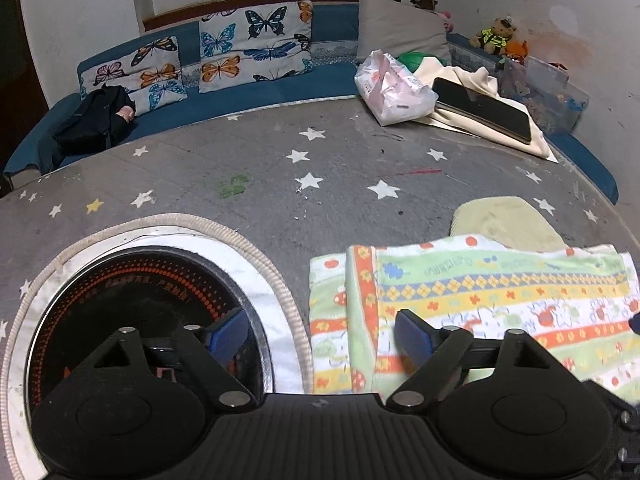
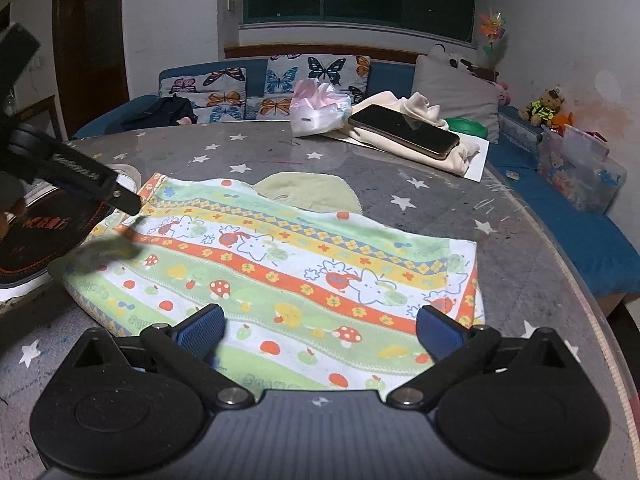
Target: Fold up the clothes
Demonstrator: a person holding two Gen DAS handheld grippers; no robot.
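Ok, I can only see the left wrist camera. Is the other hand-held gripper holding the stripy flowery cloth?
Observer: No. The right hand-held gripper is open over the near edge of the cloth, and its pads aren't pressing it.
Operator: Does the cloth hang off the far right side?
Observer: No. Its right edge lies flat on the table, short of the rim.
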